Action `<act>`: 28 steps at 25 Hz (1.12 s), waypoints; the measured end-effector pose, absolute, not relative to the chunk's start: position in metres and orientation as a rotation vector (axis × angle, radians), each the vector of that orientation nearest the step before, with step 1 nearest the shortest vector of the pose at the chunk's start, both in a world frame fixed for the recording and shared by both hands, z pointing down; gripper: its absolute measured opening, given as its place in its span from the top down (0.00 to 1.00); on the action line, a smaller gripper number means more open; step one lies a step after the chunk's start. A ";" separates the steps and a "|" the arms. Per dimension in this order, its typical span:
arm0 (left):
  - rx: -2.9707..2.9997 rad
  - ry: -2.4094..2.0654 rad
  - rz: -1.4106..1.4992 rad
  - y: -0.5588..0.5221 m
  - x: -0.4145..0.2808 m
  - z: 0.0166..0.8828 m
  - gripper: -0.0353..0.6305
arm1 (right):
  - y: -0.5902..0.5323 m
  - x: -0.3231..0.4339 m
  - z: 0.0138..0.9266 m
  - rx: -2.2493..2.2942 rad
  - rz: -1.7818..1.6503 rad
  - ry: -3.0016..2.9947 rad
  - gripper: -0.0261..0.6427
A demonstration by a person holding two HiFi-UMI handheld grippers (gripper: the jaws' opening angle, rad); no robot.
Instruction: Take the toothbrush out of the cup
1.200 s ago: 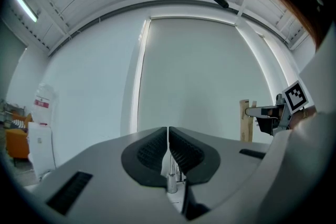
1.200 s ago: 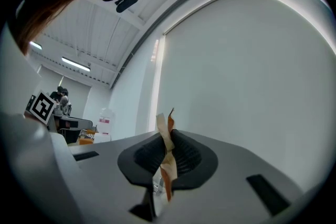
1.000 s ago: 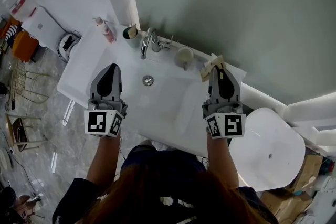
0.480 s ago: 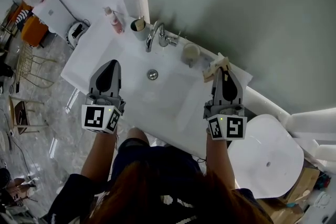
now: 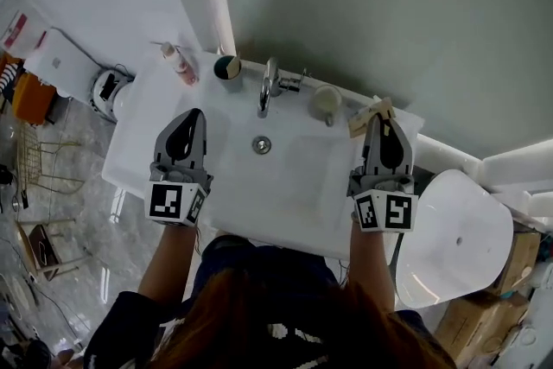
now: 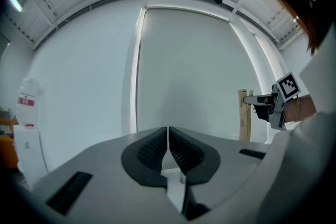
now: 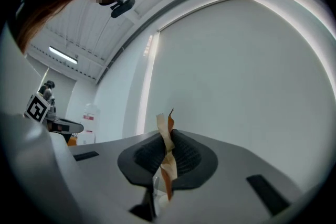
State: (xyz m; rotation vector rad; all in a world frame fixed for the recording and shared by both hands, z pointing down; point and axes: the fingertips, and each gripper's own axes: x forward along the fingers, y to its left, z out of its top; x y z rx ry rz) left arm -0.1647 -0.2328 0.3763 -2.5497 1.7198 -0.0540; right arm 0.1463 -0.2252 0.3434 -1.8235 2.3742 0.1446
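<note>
A grey-green cup [image 5: 228, 66] stands on the sink's back ledge, left of the faucet [image 5: 270, 82]; I cannot make out what is inside it. A white cup [image 5: 327, 99] stands right of the faucet. My left gripper [image 5: 188, 118] hovers over the basin's left side, shut and empty [image 6: 167, 139]. Over the sink's right corner my right gripper [image 5: 380, 122] is shut on a flat beige-and-orange packet [image 5: 369, 114], which pokes up between the pads [image 7: 166, 148]. The same packet [image 6: 242, 123] hangs upright in the left gripper view.
A white sink [image 5: 164, 112] with a drain [image 5: 262, 145] lies below me. A pink bottle [image 5: 177, 62] stands at its back left corner. A white toilet lid [image 5: 454, 246] is at the right, cardboard boxes [image 5: 484, 324] beyond it, and a round white device [image 5: 108, 86] on the floor at left.
Both grippers have drifted a little over the basin toward the wall while the head view swung. The right one keeps its grip on the packet; the left stays shut.
</note>
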 end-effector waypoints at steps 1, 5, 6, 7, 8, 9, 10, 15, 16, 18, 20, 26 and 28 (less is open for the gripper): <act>-2.572 1.689 -0.052 -0.243 -0.176 0.378 0.91 | -0.229 0.138 0.343 -1.863 0.152 2.349 0.90; -2.652 1.558 -0.054 -0.278 -0.220 0.381 0.91 | -0.238 0.099 0.343 -2.010 0.179 2.248 0.90; -2.670 1.520 -0.058 -0.285 -0.229 0.381 0.91 | -0.238 0.089 0.343 -2.043 0.188 2.227 0.90; -2.688 1.485 -0.058 -0.291 -0.236 0.381 0.91 | -0.237 0.080 0.342 -2.073 0.198 2.212 0.90; -2.705 1.455 -0.056 -0.296 -0.242 0.382 0.91 | -0.235 0.071 0.341 -2.098 0.207 2.202 0.90; -2.720 1.430 -0.052 -0.301 -0.247 0.382 0.91 | -0.234 0.062 0.341 -2.118 0.213 2.195 0.90; -2.732 1.409 -0.046 -0.304 -0.250 0.383 0.91 | -0.233 0.055 0.342 -2.134 0.215 2.191 0.90; -2.789 1.331 -0.046 -0.312 -0.256 0.391 0.91 | -0.224 0.031 0.341 -2.185 0.210 2.174 0.90; -2.807 1.314 -0.049 -0.314 -0.253 0.393 0.91 | -0.222 0.029 0.340 -2.188 0.210 2.172 0.90; -2.849 1.272 -0.050 -0.318 -0.246 0.398 0.90 | -0.220 0.025 0.338 -2.186 0.206 2.174 0.90; -2.872 1.241 -0.063 -0.322 -0.237 0.402 0.90 | -0.220 0.020 0.338 -2.173 0.191 2.182 0.90; -2.928 1.178 -0.136 -0.339 -0.203 0.428 0.90 | -0.225 0.011 0.355 -2.144 0.107 2.225 0.90; -2.938 1.174 -0.168 -0.348 -0.189 0.440 0.81 | -0.230 0.009 0.365 -2.139 0.076 2.247 0.90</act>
